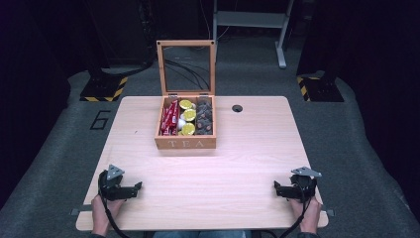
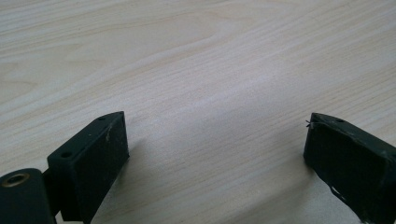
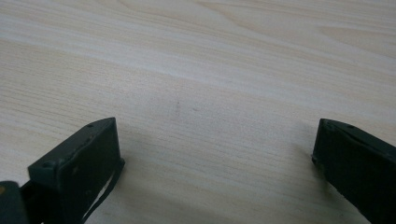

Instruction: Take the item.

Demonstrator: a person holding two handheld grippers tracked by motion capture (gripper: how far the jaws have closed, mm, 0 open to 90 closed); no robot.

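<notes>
A: How are the tongs set?

B: The left gripper [image 1: 137, 187] and right gripper [image 1: 277, 187] both rest at the near edge of the table [image 1: 237, 163], jaws spread wide, nothing held.

A: And the box?

B: The wooden box [image 1: 185, 143] stands well beyond them, mid-table, its glass lid [image 1: 186, 67] upright. Likely stiff and fairly light; I'd grip a side wall. The lid looks fragile.

A: Any writing?

B: "TEA" on the box front. Inside: red packets [image 1: 170, 118], yellow-topped capsules [image 1: 187, 116], dark ones [image 1: 204, 119]; their print is unreadable.

From up high I can't make out the dark items filling the tea box [image 1: 185, 144]'s right compartment, and my forearms are cut off below the bench [image 1: 208, 193]'s near edge.
</notes>
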